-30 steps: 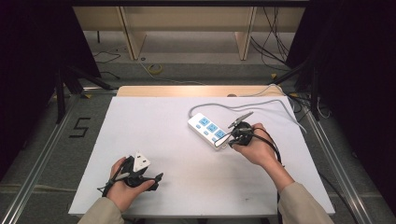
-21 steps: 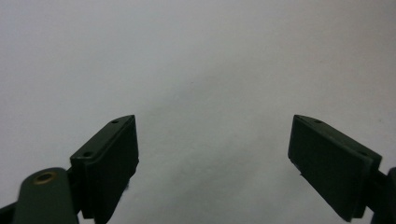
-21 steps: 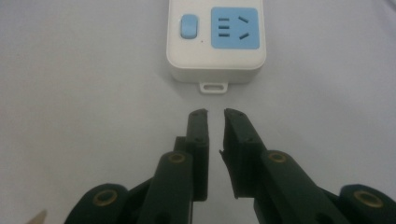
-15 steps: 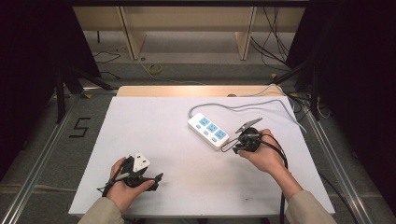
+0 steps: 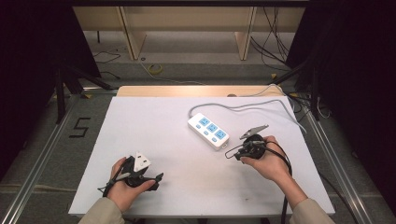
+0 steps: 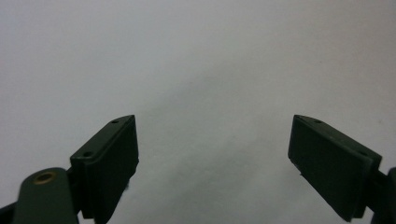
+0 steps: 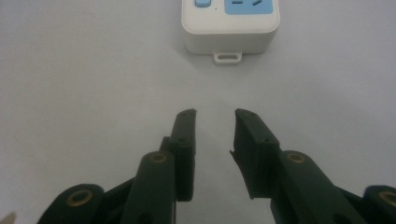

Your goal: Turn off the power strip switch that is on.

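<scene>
Nearest the person, the left gripper (image 5: 156,178) is resting in the left hand (image 5: 125,184) at the front left of the white table (image 5: 154,126). Its jaws are standing wide apart with nothing between them, only bare tabletop showing past them in the left gripper view.

Farther in and to the right, the right hand (image 5: 268,161) is holding the right gripper (image 7: 215,114) low over the table, aiming it at the power strip (image 5: 208,131). Its jaws have just been opening and are now standing partly apart, with nothing between them. In the right gripper view, the strip's near end with its small hanging tab (image 7: 227,57) is lying a little way ahead of the fingertips, not touching them.

Beyond the strip, its grey cord (image 5: 243,106) is trailing toward the table's far right corner.

The gap between the jaws looks narrower than the strip's end, so pushing forward now would probably shove the strip away instead of gripping it.
</scene>
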Action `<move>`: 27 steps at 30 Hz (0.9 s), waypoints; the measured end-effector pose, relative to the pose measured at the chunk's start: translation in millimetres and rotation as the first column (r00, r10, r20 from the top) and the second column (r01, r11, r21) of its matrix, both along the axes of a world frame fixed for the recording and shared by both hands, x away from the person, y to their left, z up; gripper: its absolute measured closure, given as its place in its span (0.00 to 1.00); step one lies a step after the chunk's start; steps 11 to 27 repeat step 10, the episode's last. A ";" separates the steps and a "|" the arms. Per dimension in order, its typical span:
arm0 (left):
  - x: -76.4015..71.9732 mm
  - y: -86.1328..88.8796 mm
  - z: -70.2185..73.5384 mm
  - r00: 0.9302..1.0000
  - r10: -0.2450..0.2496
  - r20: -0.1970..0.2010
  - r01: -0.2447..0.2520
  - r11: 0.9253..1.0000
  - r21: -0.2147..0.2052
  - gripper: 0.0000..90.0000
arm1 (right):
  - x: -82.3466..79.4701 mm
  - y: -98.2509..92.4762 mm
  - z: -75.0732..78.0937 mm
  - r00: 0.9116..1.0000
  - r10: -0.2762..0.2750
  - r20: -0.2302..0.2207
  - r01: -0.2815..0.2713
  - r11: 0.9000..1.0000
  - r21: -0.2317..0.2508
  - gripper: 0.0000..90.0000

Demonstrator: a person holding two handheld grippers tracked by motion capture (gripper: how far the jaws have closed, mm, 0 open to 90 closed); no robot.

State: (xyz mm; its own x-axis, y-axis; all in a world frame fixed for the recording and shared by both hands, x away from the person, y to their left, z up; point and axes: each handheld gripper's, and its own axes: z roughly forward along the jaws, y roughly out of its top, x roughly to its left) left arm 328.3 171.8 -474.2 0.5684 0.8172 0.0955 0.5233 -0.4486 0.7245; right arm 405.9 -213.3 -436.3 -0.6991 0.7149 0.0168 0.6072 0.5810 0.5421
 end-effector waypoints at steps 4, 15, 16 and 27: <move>0.6 0.6 -0.5 1.000 0.003 0.000 -0.003 1.000 0.000 0.18 | -2.4 -1.3 1.0 1.000 -0.017 0.001 0.017 1.000 0.022 0.74; 1.5 1.2 -0.8 1.000 0.007 0.002 -0.007 1.000 -0.002 0.17 | -5.1 -2.8 2.0 1.000 -0.013 0.009 0.013 0.999 0.038 0.70; 1.5 1.2 -0.8 1.000 0.007 0.002 -0.007 1.000 -0.002 0.17 | -5.1 -2.8 2.0 1.000 -0.013 0.009 0.013 0.999 0.038 0.70; 1.5 1.2 -0.8 1.000 0.007 0.002 -0.007 1.000 -0.002 0.17 | -5.1 -2.8 2.0 1.000 -0.013 0.009 0.013 0.999 0.038 0.70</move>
